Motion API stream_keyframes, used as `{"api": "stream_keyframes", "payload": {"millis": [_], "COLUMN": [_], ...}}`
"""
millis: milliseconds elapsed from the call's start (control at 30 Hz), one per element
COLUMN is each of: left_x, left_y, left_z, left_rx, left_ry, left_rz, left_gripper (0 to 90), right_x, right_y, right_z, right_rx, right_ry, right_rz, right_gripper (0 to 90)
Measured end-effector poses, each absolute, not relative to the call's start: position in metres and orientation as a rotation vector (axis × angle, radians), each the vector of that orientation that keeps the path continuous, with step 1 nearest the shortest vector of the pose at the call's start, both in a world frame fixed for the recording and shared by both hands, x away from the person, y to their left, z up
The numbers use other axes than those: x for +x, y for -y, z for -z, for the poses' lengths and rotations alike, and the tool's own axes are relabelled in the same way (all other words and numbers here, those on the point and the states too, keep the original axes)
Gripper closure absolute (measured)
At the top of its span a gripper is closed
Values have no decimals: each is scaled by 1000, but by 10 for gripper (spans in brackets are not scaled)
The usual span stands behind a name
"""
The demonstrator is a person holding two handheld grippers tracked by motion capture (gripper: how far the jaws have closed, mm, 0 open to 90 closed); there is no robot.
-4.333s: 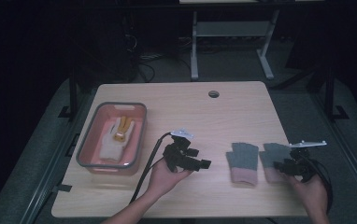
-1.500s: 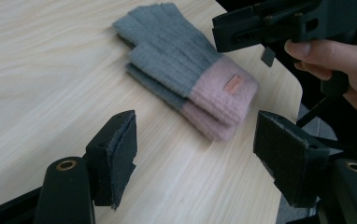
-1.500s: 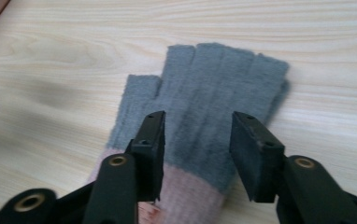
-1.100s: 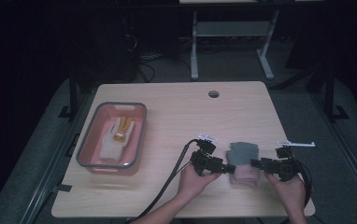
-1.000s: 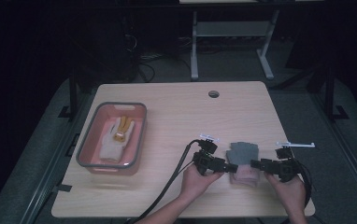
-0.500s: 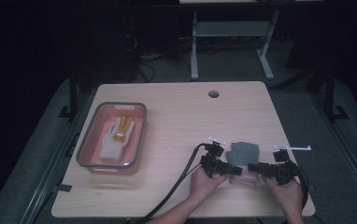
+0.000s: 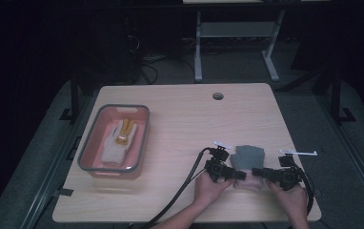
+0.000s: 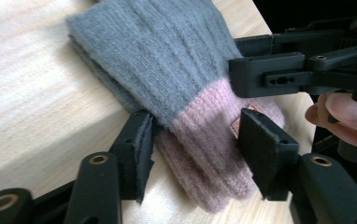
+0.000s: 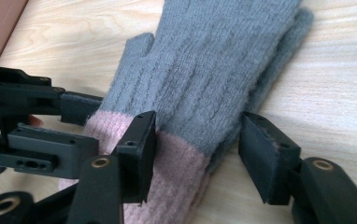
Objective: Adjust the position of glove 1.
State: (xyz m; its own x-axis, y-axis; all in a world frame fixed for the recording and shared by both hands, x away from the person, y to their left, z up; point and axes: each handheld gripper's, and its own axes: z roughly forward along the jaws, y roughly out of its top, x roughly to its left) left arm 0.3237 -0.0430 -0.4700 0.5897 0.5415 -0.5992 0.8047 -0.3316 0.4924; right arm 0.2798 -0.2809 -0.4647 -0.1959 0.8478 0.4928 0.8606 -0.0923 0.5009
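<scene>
High view, left gripper (image 7: pixel 237 175), right gripper (image 7: pixel 258 172), jaws parted around grey gloves (image 7: pixel 248 157)

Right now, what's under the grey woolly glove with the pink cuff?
Under the grey knitted glove with a pink cuff lies a second matching glove, edges peeking out, on the pale wooden table. Its covered middle cannot be seen.

My high view is fixed above the near edge of the table (image 7: pixel 180 119), facing forward and down, far enough back to take in the whole tabletop and the floor beyond. My left gripper view rides low and close, looking along its jaws from the glove's cuff side toward the right gripper (image 8: pixel 303 77). My right gripper view looks the opposite way. All three views share the grey glove (image 7: pixel 247 156) (image 8: pixel 167 60) (image 9: pixel 218 70).
</scene>
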Motion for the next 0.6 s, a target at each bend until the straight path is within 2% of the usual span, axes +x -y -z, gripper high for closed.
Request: {"api": "stream_keyframes", "payload": {"millis": [367, 600], "left_x": [329, 329], "left_y": [41, 38], "left_z": [474, 476], "left_rx": [1984, 1956], "left_ry": [-1082, -1071], "left_rz": [476, 472], "left_gripper": [569, 608], "right_x": [280, 280], "right_y": [279, 278], "right_z": [468, 465], "right_rx": [-1929, -1929], "right_ry": [2051, 2047], "right_rz": [1253, 1266], "right_gripper": [687, 724]}}
